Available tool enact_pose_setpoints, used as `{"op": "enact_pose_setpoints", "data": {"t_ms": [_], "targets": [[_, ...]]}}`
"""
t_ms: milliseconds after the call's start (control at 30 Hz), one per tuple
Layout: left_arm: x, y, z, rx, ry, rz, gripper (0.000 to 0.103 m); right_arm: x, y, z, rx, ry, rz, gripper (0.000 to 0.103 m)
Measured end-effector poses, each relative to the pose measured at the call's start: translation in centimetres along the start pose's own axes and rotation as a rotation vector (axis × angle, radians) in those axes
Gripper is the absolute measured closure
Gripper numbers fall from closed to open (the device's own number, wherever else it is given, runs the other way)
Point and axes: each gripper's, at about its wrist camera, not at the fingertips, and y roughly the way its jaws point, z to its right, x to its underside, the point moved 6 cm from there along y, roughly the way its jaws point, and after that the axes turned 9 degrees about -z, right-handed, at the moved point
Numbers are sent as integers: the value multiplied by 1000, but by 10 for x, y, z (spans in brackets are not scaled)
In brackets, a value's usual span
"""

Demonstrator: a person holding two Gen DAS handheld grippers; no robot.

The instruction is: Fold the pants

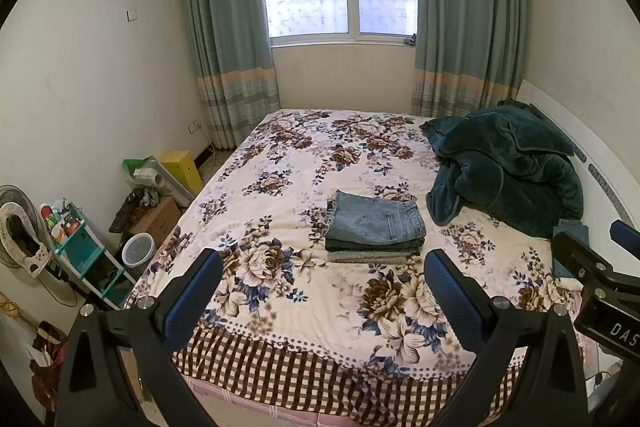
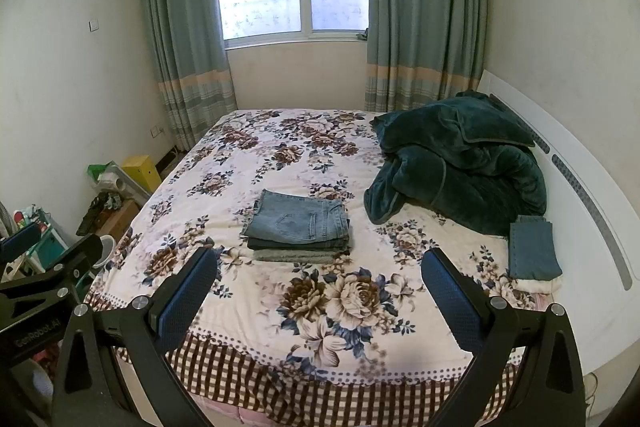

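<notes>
A stack of folded pants lies in the middle of the floral bed, light blue jeans on top, darker jeans and a grey pair under them. It shows in the right wrist view too. My left gripper is open and empty, held above the bed's near edge, short of the stack. My right gripper is open and empty, at the same distance. A folded blue garment lies on a pale cloth at the bed's right side.
A crumpled dark green blanket sits at the bed's far right by the white headboard. Boxes, a teal shelf, a white bin and a fan stand on the floor left of the bed. Window and curtains behind.
</notes>
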Motion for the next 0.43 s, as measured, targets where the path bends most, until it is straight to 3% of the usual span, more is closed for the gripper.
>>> {"op": "enact_pose_setpoints", "data": {"t_ms": [433], "targets": [[-3,-1,-1,0,2,5,0,0,1,-5,-3,-1,-1,0]]}}
